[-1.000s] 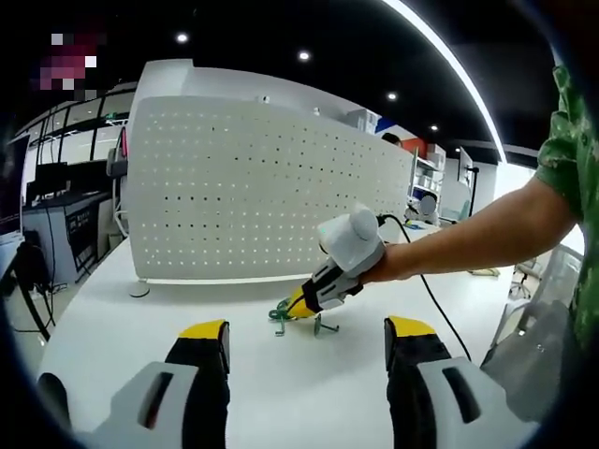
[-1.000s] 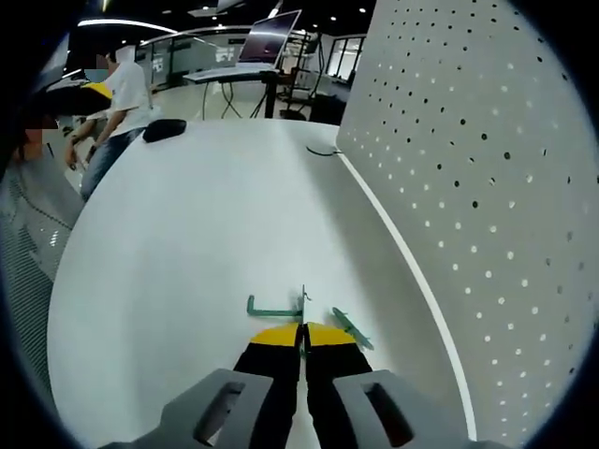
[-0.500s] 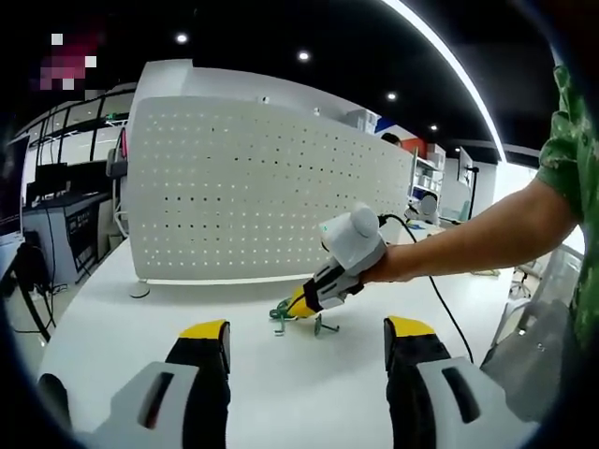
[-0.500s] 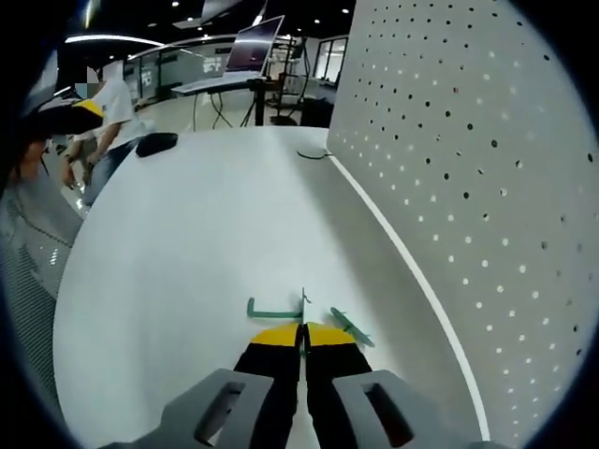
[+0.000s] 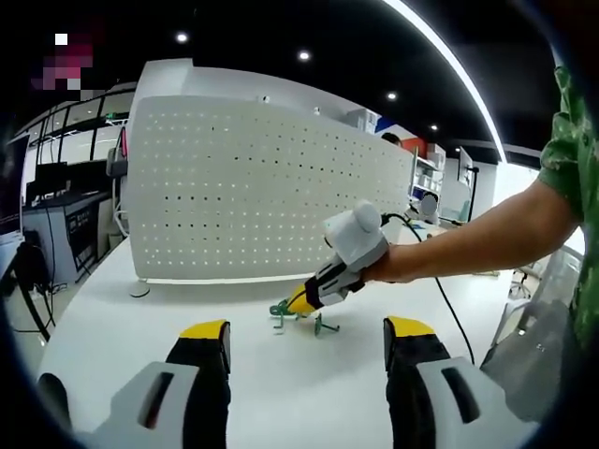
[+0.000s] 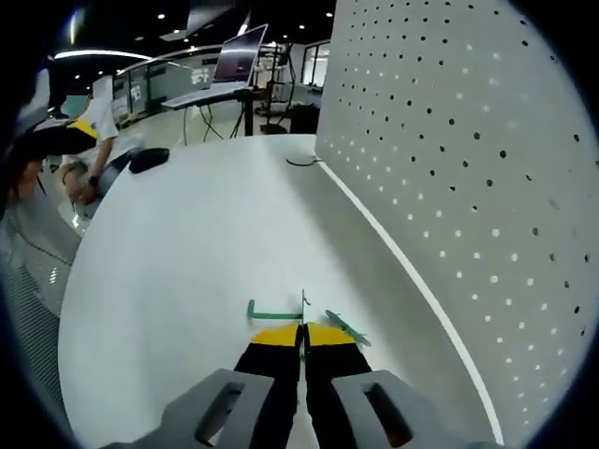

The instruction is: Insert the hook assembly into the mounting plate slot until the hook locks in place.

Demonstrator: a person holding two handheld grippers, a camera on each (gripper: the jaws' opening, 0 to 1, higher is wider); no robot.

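White desk [image 5: 112, 309], pegboard [image 5: 262, 196] behind, right tongs [image 5: 298, 304] angled down clamped on green hook [image 6: 281, 313], left tongs [image 5: 304, 341] low, open.

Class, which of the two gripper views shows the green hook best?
The right gripper view: the green hook sits close, clamped between the right gripper's shut yellow tips. The left gripper view shows the hook farther off, small on the white table.
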